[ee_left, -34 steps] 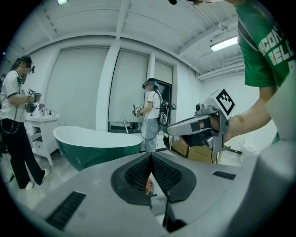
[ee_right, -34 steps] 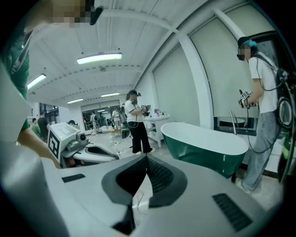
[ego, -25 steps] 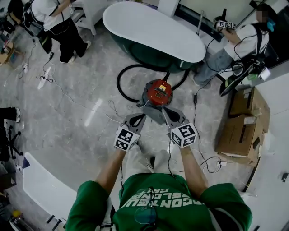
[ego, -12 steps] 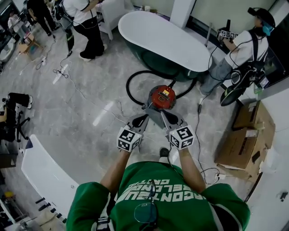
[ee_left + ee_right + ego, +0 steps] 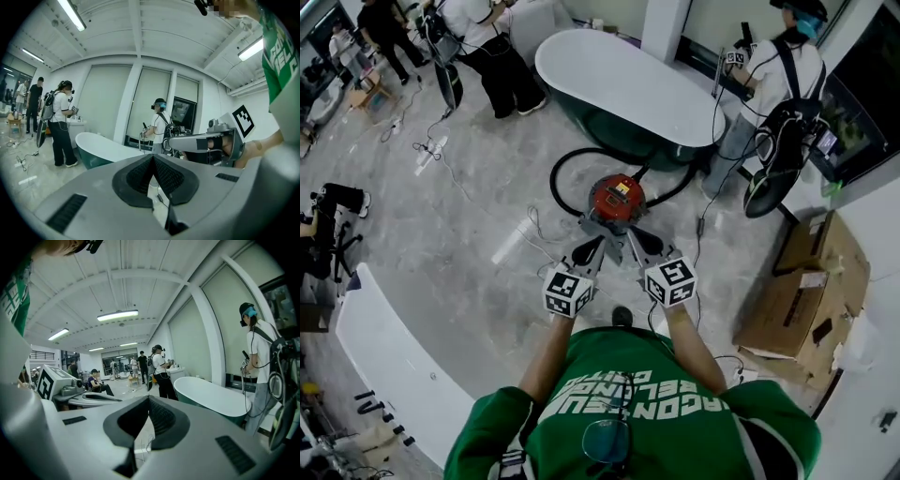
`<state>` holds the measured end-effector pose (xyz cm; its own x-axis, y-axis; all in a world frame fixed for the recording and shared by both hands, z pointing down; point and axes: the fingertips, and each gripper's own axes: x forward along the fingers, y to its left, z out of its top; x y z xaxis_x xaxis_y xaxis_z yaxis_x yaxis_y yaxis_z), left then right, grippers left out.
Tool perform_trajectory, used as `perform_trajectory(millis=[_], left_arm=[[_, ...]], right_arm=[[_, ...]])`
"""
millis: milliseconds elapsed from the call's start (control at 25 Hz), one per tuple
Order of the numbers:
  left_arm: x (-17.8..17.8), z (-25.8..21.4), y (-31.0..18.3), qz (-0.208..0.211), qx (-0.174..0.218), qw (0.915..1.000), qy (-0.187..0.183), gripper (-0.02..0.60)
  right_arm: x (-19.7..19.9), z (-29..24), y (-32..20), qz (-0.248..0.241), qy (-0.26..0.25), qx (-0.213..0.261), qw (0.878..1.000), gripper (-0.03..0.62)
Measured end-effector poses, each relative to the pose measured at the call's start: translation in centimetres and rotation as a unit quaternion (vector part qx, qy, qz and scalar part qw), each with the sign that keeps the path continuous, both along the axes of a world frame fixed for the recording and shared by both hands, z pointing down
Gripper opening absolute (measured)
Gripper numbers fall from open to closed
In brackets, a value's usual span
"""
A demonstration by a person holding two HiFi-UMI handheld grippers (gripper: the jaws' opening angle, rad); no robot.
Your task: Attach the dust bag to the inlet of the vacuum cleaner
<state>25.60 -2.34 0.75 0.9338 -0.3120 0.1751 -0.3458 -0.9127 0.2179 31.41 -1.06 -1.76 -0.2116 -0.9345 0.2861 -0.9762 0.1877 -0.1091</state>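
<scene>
The red vacuum cleaner (image 5: 616, 199) stands on the marble floor, with its black hose (image 5: 565, 169) looped behind it. My left gripper (image 5: 587, 250) and right gripper (image 5: 636, 243) hover side by side just in front of it, above the floor and pointing at it. Both are shut with nothing between the pads. In the left gripper view the left gripper (image 5: 152, 157) points across the room, and my right gripper (image 5: 206, 142) shows beside it. The right gripper (image 5: 149, 399) likewise faces the tub. No dust bag shows in any view.
A white and dark green bathtub (image 5: 628, 89) lies behind the vacuum. A person with a backpack (image 5: 778, 84) stands at its right end, and others (image 5: 492, 47) at the back left. Cardboard boxes (image 5: 802, 291) sit right, a white curved bench (image 5: 384, 366) left. Cables (image 5: 431, 150) trail over the floor.
Both grippers have risen and moved together, staying shut and side by side before the vacuum. The head view has swung, and the person at the right has gone from crouching to standing.
</scene>
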Motion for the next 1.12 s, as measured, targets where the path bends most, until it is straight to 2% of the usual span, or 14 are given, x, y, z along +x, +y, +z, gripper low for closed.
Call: perform_trajectory(millis=[200,480,1120], left_arm=[[0.8,-0.2,1.9,-0.04,-0.002,0.9992,-0.008,0.005],[1.9,-0.4,3.2,-0.057,0.017,0.9979,-0.025,0.005],[2.3,-0.1,4.0,-0.069,0.011,0.9974,-0.02,0.005]], right_arm=[[3.0,-0.7,2.7,0.004,-0.002,0.005,1.0,0.009],[5.9,-0.8,4.3,0.01,-0.008,0.009,1.0,0.009],[5.3,-0.1,5.1,-0.019,-0.004,0.001,1.0,0.009]])
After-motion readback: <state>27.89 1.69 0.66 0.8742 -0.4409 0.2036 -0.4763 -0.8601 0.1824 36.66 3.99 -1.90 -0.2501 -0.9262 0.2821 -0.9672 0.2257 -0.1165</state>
